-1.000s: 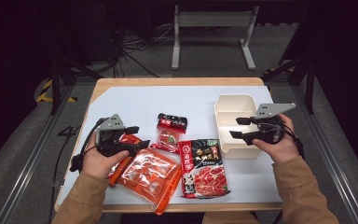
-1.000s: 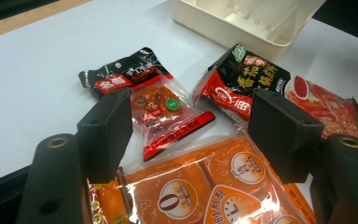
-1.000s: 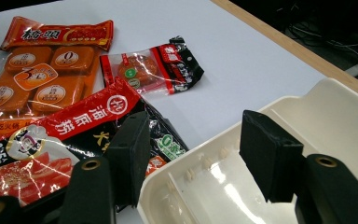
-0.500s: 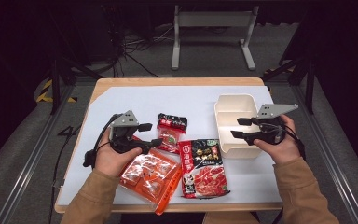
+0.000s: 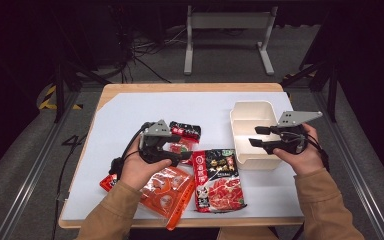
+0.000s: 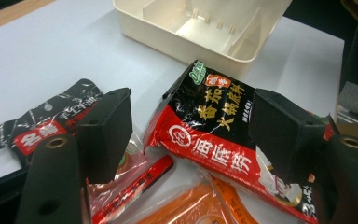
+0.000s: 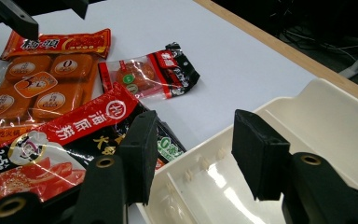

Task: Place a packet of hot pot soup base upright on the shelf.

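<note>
Jaws of our left gripper (image 5: 180, 156) stand apart, empty; we centre them over the red-black packet (image 6: 214, 126) at three o'clock, then close.

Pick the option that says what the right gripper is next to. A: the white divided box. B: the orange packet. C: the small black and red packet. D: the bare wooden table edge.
A: in the high view the right gripper sits at the near side of the white divided box, and in the right gripper view its open jaws straddle that box's wall with nothing held.
</note>
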A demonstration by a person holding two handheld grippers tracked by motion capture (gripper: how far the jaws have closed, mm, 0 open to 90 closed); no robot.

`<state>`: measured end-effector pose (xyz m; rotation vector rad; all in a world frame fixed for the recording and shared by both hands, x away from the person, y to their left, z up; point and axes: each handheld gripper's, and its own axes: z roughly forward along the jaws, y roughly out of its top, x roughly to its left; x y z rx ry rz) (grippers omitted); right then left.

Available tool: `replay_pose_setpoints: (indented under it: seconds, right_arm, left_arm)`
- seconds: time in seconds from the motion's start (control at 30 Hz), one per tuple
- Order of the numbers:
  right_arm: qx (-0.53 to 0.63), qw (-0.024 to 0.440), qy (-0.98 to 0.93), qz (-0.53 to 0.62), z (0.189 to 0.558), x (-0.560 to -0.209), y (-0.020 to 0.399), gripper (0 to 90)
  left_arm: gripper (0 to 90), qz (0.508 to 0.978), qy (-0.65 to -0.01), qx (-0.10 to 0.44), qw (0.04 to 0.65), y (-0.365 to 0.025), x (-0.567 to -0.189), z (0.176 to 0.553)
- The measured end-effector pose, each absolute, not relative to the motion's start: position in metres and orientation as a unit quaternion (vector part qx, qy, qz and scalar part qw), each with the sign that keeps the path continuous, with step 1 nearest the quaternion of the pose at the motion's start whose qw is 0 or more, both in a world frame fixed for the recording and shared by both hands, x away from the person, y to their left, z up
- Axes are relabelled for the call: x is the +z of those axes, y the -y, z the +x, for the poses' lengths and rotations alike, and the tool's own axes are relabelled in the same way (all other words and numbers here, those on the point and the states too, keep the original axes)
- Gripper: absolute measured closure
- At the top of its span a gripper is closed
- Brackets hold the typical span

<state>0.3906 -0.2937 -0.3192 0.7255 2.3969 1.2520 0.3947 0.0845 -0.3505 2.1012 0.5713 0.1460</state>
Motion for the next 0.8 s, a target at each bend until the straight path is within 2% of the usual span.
replay_pose_setpoints:
  seconds: [0.43, 0.53, 0.57, 0.63, 0.8]
  right_arm:
    - [0.467, 0.186, -0.831, 0.239, 0.386, -0.319, 0.294, 56.1]
    - [0.469, 0.19, -0.828, 0.24, 0.386, -0.318, 0.295, 56.1]
    - [0.472, 0.188, -0.827, 0.242, 0.385, -0.317, 0.296, 53.0]
    - [0.467, 0.192, -0.828, 0.245, 0.385, -0.317, 0.296, 52.5]
    - [0.458, 0.176, -0.833, 0.257, 0.386, -0.318, 0.295, 54.4]
  left_arm:
    - [30.9, 0.857, -0.237, 0.036, 0.457, -0.05, -0.371, 0.416]
    - [30.9, 0.861, -0.237, 0.033, 0.448, -0.046, -0.375, 0.419]
    - [31.0, 0.865, -0.241, 0.027, 0.439, -0.042, -0.382, 0.422]
    - [31.1, 0.866, -0.246, 0.024, 0.434, -0.039, -0.387, 0.424]
    - [31.7, 0.87, -0.257, 0.013, 0.42, -0.034, -0.399, 0.429]
